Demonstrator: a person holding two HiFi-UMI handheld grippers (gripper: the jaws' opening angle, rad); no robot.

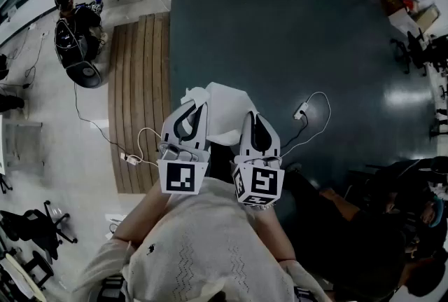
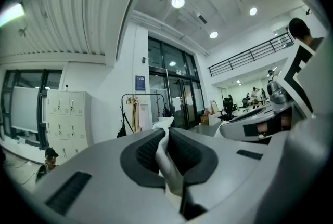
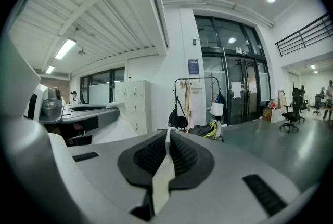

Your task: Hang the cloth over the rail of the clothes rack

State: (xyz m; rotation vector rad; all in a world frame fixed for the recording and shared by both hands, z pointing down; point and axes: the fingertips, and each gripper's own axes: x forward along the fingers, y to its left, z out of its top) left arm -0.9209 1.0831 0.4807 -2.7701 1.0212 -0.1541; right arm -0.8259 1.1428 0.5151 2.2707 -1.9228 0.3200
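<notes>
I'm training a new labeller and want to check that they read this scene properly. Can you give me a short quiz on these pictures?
1. True or false: the left gripper is shut on the cloth.
2. Where is the clothes rack? A: touching the cloth. B: upright and far off, ahead of both grippers. C: lying flat on the floor.
3. What is pinched between the jaws of the right gripper?

Key: 1 true. 2 B. 3 the cloth: a white strip of it runs between the closed pads.
</notes>
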